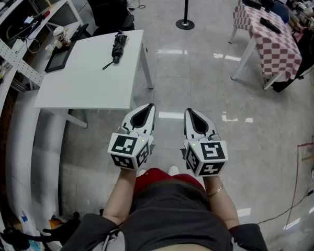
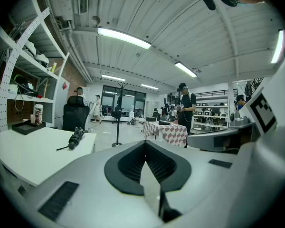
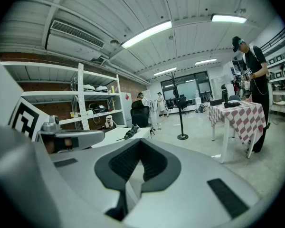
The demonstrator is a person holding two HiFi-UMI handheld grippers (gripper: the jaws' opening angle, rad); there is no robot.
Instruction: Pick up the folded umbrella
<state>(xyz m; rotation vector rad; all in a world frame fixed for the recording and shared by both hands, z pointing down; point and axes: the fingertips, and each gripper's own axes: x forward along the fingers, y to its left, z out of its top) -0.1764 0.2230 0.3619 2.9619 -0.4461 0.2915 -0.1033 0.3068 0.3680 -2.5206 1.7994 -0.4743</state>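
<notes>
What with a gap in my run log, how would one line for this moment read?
black folded umbrella: lying on white square table, untouched | left gripper: shut, empty | right gripper: shut, empty

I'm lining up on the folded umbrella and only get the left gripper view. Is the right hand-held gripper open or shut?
Observer: The right hand-held gripper is shut, with nothing between its jaws.
Operator: Are we over the table yet?
Observer: No. In the head view, it and the left hand-held gripper hang over the floor, just off the white table's near right corner.
Operator: Where on the top does the umbrella lie?
Observer: The folded umbrella lies by the far edge, nearer the right side, apart from the dark tray at the left edge.
</notes>
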